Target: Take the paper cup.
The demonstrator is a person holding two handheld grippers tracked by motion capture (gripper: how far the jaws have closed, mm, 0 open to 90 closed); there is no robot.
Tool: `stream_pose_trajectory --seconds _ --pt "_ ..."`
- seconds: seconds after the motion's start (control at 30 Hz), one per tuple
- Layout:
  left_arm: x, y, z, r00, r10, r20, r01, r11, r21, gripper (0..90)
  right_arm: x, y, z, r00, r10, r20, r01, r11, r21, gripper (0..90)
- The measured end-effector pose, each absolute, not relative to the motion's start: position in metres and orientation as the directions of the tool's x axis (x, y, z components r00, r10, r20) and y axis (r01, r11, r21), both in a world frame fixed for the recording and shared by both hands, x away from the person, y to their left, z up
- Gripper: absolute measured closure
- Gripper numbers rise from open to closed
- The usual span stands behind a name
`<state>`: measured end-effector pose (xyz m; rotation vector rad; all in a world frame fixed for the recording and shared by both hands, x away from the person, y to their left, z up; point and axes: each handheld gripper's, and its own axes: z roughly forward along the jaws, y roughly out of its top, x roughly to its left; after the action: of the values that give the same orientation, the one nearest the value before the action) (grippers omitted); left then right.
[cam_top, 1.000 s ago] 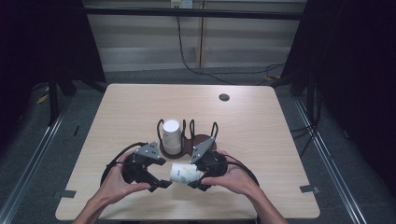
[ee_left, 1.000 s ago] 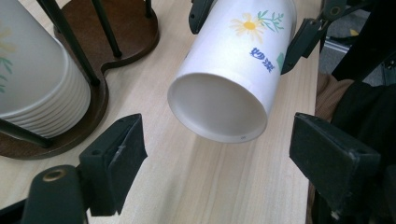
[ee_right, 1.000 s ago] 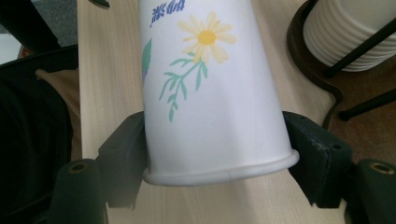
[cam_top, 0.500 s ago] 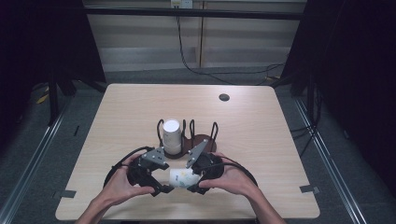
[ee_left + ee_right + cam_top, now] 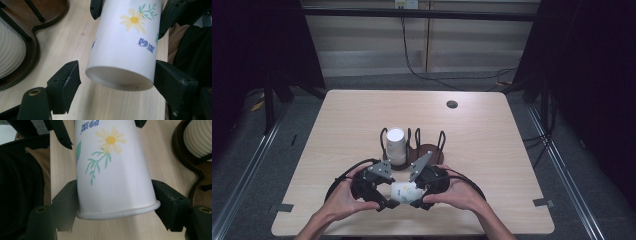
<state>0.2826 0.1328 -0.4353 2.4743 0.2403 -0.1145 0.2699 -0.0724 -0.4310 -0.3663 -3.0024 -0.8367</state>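
At the near edge of the desk (image 5: 492, 150), the left gripper (image 5: 117, 82) has just been closing its fingers around the base of the daisy-printed paper cup (image 5: 126, 42), one pad not yet touching; the right gripper (image 5: 115, 200) clamps the rim end. The handover looks half done; placing the cup in the rack (image 5: 432, 150) beside the ribbed cup (image 5: 395, 145) probably remains

We see the cup (image 5: 404, 190) lying on its side between both grippers, with the rack (image 5: 414, 150) on the counter (image 5: 492, 150) just behind it.
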Motion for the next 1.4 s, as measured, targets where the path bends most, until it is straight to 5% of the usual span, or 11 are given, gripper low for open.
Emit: stream_pose_trajectory --seconds 1.0,1.4 --pt "0.2803 0.1319 -0.436 0.984 0.094 -0.149 0.166 -0.78 0.603 33.9 0.2699 -0.0694 -0.4363 -0.978 0.193 0.085 0.208 0.813 0.544 26.5" --pt "0.28 0.1343 -0.4359 0.981 0.1 -0.166 0.182 -0.768 0.614 36.3 0.2717 -0.0731 -0.4385 -0.972 0.212 0.103 0.231 0.779 0.582 18.2"
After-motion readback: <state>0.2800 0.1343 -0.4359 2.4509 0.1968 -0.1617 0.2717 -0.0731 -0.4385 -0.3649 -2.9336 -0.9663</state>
